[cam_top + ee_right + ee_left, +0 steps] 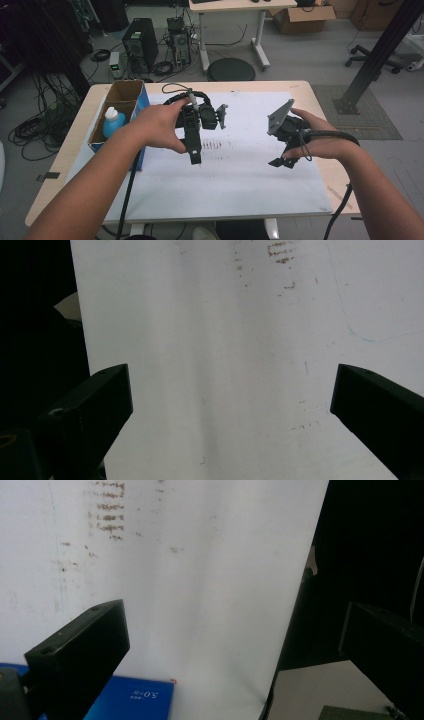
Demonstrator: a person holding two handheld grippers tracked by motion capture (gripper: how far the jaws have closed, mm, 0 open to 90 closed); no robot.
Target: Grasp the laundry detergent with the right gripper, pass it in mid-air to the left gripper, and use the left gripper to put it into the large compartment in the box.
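Matt white smudged sheet [250,165] on pale wood table [75,150]; brown cardboard box [122,95], matt black tongs [230,405].

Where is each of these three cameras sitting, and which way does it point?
High view: above the person's side, looking forward and down on the table; both forearms, left gripper, right gripper.
Left gripper view: rides that gripper, aimed down at the white sheet; open jaws.
Right gripper view: likewise, over the sheet; open jaws.
Shared: both gripper views show the sheet's brown smudges.

Your grippers hover over board [240,170]: white sheet, flat on table, brown smudge rows [212,145] near centre, faint blue line.
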